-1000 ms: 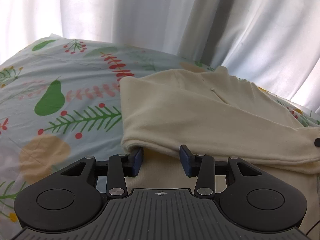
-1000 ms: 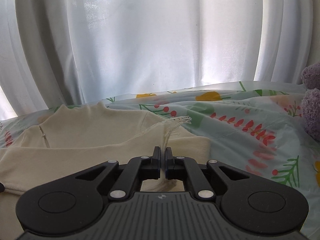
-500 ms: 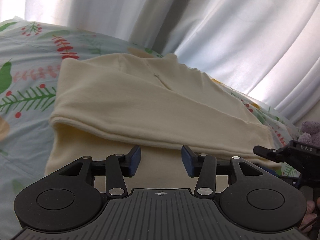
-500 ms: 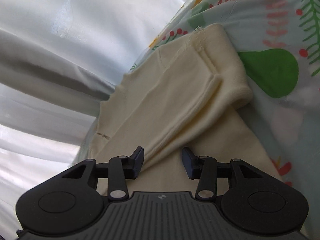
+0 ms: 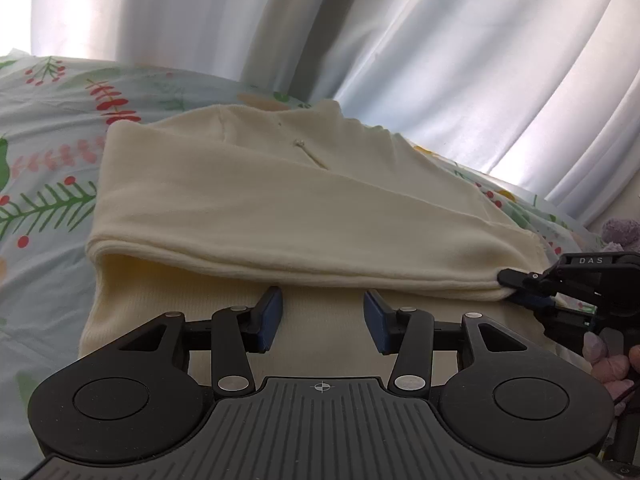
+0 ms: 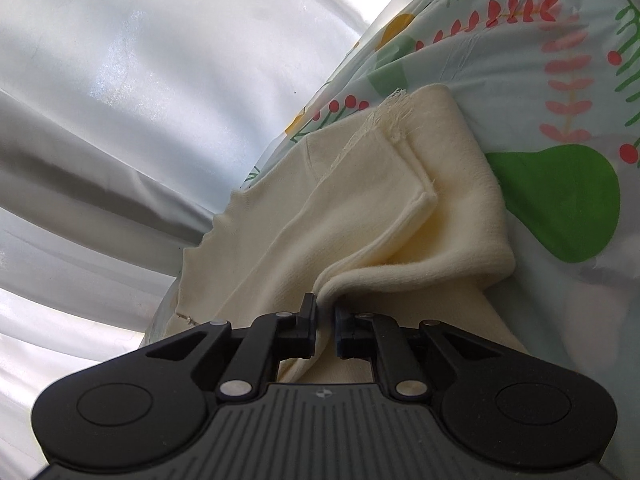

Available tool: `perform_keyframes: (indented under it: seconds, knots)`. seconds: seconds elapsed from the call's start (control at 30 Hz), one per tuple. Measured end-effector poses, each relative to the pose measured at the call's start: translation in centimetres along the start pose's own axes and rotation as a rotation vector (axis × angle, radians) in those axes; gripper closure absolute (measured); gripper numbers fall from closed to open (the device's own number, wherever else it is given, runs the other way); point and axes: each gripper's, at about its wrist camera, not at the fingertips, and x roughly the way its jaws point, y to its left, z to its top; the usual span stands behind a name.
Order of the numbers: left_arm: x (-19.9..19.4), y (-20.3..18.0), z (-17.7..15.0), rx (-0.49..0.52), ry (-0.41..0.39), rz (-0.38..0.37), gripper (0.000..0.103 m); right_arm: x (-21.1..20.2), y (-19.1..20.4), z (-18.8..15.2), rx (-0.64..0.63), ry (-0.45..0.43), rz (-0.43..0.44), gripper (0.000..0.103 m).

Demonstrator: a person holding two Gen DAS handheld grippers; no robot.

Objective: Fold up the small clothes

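A cream garment [image 5: 280, 208] lies folded over itself on a bedsheet with a leaf and berry print [image 5: 48, 200]. My left gripper [image 5: 323, 314] stands open just in front of the folded edge, above the lower layer, with nothing between its pads. At the right end of that edge my right gripper [image 5: 516, 282] pinches the fold. In the right wrist view the garment [image 6: 380, 208] shows a frayed corner, and the right gripper [image 6: 326, 314] is closing its jaws with the fold's edge squeezed between them.
White curtains [image 5: 360, 40] hang close behind the bed. A purple plush toy [image 5: 620, 232] sits at the far right. A person's fingers [image 5: 600, 356] hold the right tool. Printed sheet [image 6: 560, 80] spreads out beside the garment.
The right gripper let go of the frayed threads, rolled, dropped toward the cloth and closed on the fold's edge. The left gripper swung right along the fold, and the right tool came into its view.
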Motion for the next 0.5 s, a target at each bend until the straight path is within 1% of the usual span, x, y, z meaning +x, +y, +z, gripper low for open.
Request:
perform_keyframes:
  seconds: [0.07, 0.17, 0.3, 0.33, 0.43, 0.47, 0.5]
  knots:
    - [-0.1, -0.1, 0.0, 0.005, 0.006, 0.004, 0.053, -0.7, 0.0, -0.3, -0.023, 0.024, 0.000, 0.091]
    - [-0.1, -0.2, 0.1, 0.005, 0.013, 0.011, 0.052, -2.2, 0.3, -1.1, -0.094, 0.044, -0.012, 0.090]
    - [-0.6, -0.6, 0.3, 0.000, 0.026, 0.039, 0.052, -3.9, 1.3, -1.4, -0.212, 0.027, -0.055, 0.089]
    - [-1.1, -0.8, 0.4, -0.002, 0.016, 0.040, 0.052, -4.3, 1.6, -1.4, -0.233, 0.015, -0.060, 0.089]
    - [-2.6, -1.1, 0.9, 0.010, -0.022, 0.010, 0.052, -5.2, 2.5, -1.3, -0.298, -0.026, -0.070, 0.089]
    - [-3.2, -1.2, 1.2, 0.019, -0.045, 0.004, 0.050, -5.4, 2.8, -1.3, -0.325, -0.041, -0.081, 0.089]
    - [-3.5, -1.2, 1.5, 0.029, -0.065, 0.010, 0.046, -5.4, 3.1, -1.3, -0.347, -0.051, -0.087, 0.089]
